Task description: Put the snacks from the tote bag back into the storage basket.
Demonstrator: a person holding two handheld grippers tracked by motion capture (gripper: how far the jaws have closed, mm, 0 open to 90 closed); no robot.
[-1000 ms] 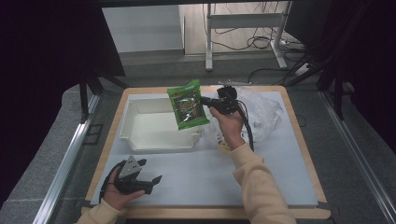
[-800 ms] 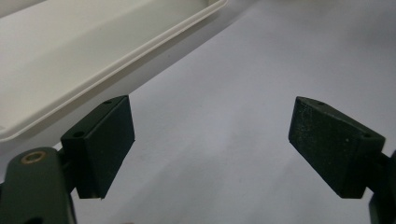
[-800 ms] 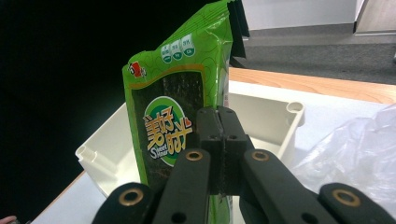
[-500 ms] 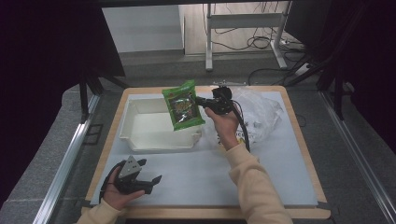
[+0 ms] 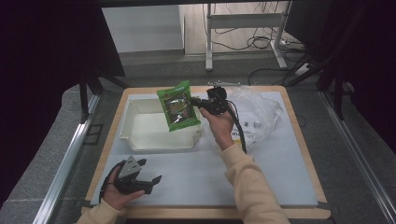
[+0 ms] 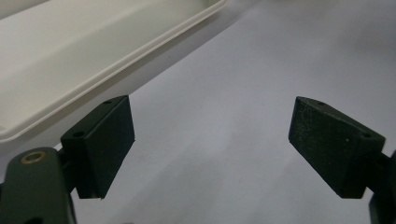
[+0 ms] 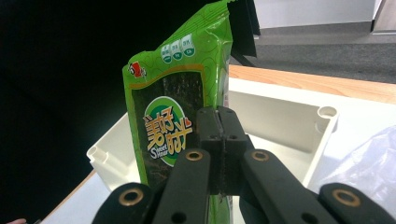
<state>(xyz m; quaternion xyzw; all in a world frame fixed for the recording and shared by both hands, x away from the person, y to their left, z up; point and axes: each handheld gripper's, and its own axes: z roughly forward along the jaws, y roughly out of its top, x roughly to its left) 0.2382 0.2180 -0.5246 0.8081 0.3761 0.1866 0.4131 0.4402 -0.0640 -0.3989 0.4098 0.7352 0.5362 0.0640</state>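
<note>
Right claw (image 5: 195, 103) pinches the green snack packet (image 5: 179, 105) by its right edge, long axis upright, above the white tray (image 5: 140, 140); left claw (image 5: 150, 182) spread, near-left.

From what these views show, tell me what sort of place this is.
Probably a lab set up for recording handling tasks. A bench with a white mat stands between dark screens; loose cables lie on the floor behind; a person works a handheld gripper holding a snack packet.
</note>
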